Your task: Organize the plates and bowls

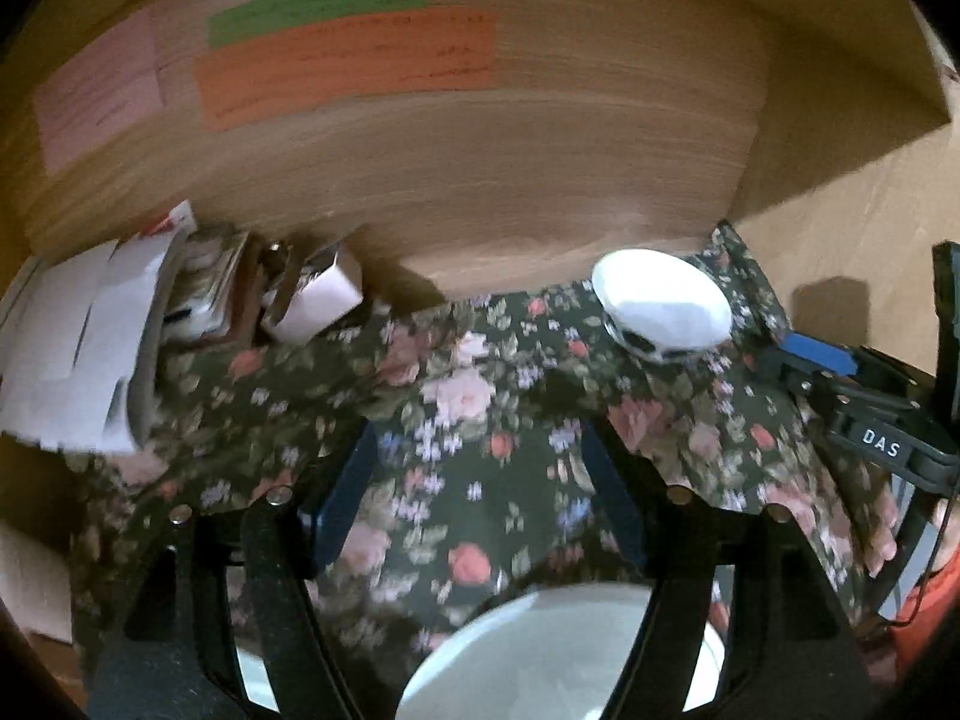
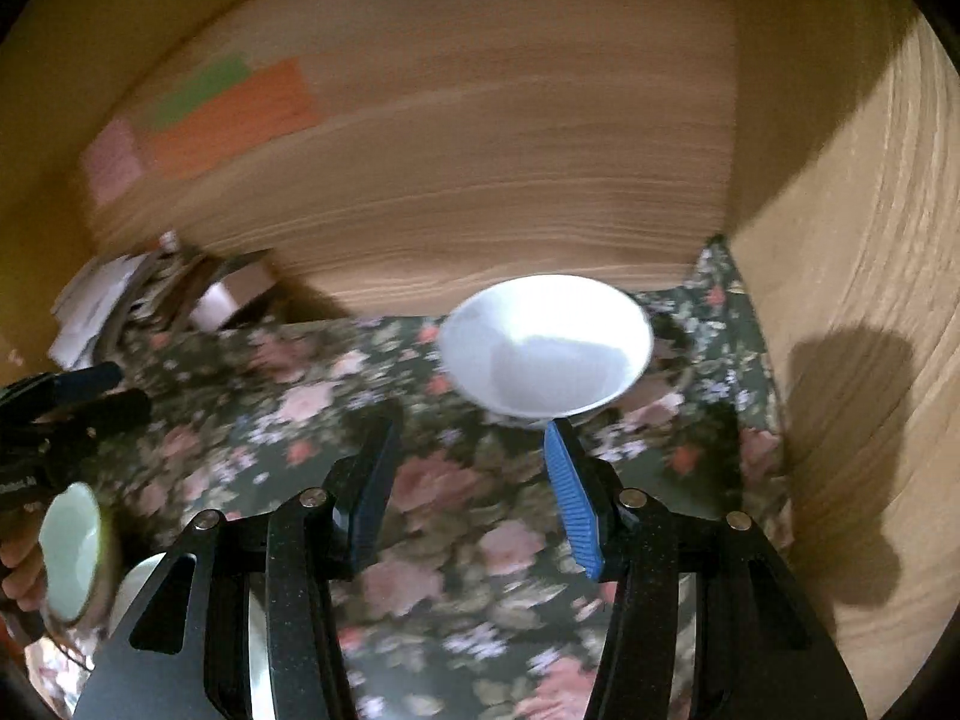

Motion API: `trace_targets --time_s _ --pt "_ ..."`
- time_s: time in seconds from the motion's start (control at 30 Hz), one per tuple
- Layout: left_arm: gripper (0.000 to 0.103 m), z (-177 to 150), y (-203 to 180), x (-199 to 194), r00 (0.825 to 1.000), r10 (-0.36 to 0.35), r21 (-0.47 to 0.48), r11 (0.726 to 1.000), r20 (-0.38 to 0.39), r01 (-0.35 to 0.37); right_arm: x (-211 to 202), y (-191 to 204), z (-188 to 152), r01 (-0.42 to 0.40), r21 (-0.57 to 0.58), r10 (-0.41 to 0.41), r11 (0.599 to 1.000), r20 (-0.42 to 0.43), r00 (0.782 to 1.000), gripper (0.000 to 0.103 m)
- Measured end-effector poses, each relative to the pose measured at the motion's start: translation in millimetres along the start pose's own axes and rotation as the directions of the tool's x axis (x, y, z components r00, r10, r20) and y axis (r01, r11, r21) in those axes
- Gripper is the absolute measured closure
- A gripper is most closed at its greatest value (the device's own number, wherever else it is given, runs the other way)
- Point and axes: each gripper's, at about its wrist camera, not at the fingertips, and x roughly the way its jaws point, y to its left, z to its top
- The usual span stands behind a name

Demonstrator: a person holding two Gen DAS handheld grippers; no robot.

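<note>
While both sets of jaws stand apart with nothing in them, the white bowl (image 2: 543,348) waits on the flowery tablecloth (image 2: 456,540), close to the wooden wall (image 2: 480,180) at the back. The right gripper (image 2: 474,492) points at that bowl, and the tip of its bright blue pad (image 2: 573,498) looks just in front of the bowl's near rim, though the blur hides whether they touch. The left gripper (image 1: 474,492) has its jaws wide over bare cloth, well apart from the bowl. Right under it, nearer than the bowl, sits a white plate (image 1: 558,654).

I think the bowl is hard, smooth and a bit slippery, like china, so it could crack if dropped or bumped on the wall. It looks light enough for one gripper. A good place to hold is the near rim, one pad inside and one outside, squeezing gently. The plate is flat and low, so its edge looks harder to pinch
</note>
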Motion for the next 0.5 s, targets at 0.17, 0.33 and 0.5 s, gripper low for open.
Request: trace_targets --time_s 0.17,0.33,0.5 --pt "0.032 20 -10 29 1.0 0.018 0.034 0.999 -0.022 -0.017 28 -28 6 0.052 0.06 -0.05 0.997 -0.035 0.998 0.056" --pt "0.032 33 -21 49 1.0 0.018 0.075 0.997 -0.025 -0.016 58 -48 10 0.102 0.096 -0.094 0.99 -0.08 0.992 0.056" --pt "0.032 39 -32 71 0.999 0.005 0.115 0.993 -0.037 -0.001 77 -55 12 0.117 0.104 -0.106 0.988 -0.107 0.989 0.056"
